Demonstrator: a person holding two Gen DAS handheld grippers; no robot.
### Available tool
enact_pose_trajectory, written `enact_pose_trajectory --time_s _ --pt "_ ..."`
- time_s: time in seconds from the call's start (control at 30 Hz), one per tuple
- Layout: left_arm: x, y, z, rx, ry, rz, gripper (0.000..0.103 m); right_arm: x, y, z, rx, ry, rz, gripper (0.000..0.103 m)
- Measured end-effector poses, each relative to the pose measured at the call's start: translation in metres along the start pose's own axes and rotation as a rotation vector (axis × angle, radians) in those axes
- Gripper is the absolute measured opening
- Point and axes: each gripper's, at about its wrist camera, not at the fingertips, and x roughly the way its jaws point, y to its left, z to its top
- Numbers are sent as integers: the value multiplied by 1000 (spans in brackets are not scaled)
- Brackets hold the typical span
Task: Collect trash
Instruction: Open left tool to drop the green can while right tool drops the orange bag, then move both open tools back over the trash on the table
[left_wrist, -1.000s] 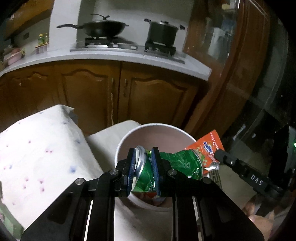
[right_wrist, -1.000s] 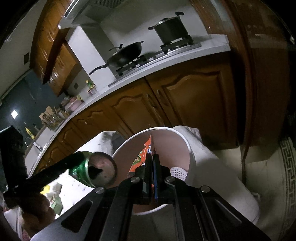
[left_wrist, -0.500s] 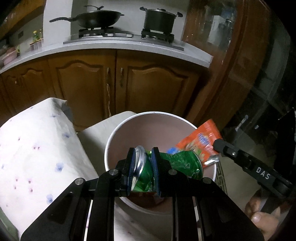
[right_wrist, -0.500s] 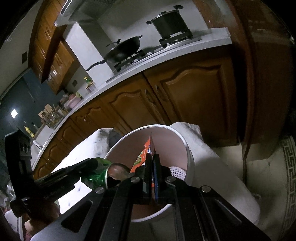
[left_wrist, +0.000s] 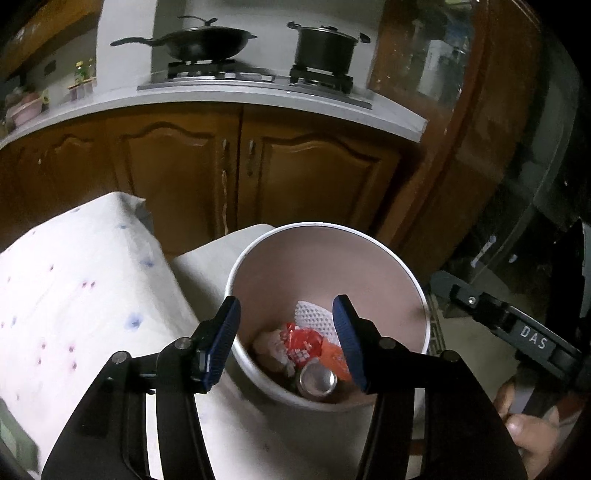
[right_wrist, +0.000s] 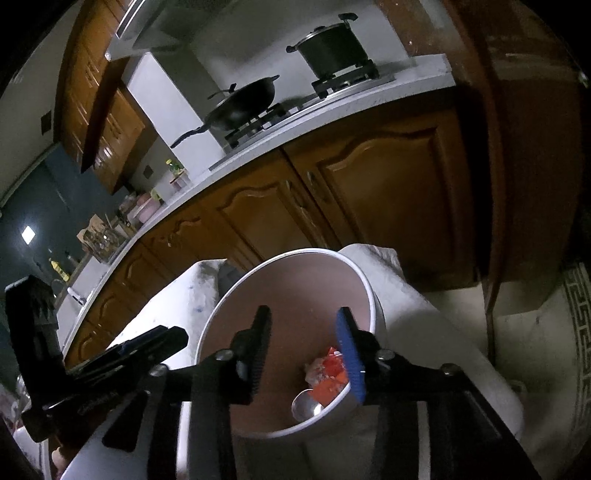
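- Since the earlier frames the green can (left_wrist: 317, 380) and the orange wrapper (left_wrist: 334, 360) have left the tongs and now lie inside the white bin (left_wrist: 417, 291).
- The left tongs (left_wrist: 286, 339) have just been opening; their jaws stand apart above the bin, nothing between them.
- The right tongs (right_wrist: 304, 350) have likewise just been opening and are empty, over the same bin.
- A white mesh piece (left_wrist: 314, 314) lies beside the wrapper.

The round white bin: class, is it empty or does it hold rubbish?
Holds rubbish: inside the round white bin lie a metal can, a red wrapper and white netting.
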Motion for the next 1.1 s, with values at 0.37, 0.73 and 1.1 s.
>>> enact_pose_trajectory --time_s 0.37,0.73,1.1 --pt "-54 38 -28 -114 -32 23 60 -15 27 -12 -18 -14 46 79" --pt "-132 81 -72 -172 -109 77 71 -38 71 -40 -64 -14 122 91" --pt "-196 150 -128 -291 -143 151 72 -37 120 -72 -126 38 185 91"
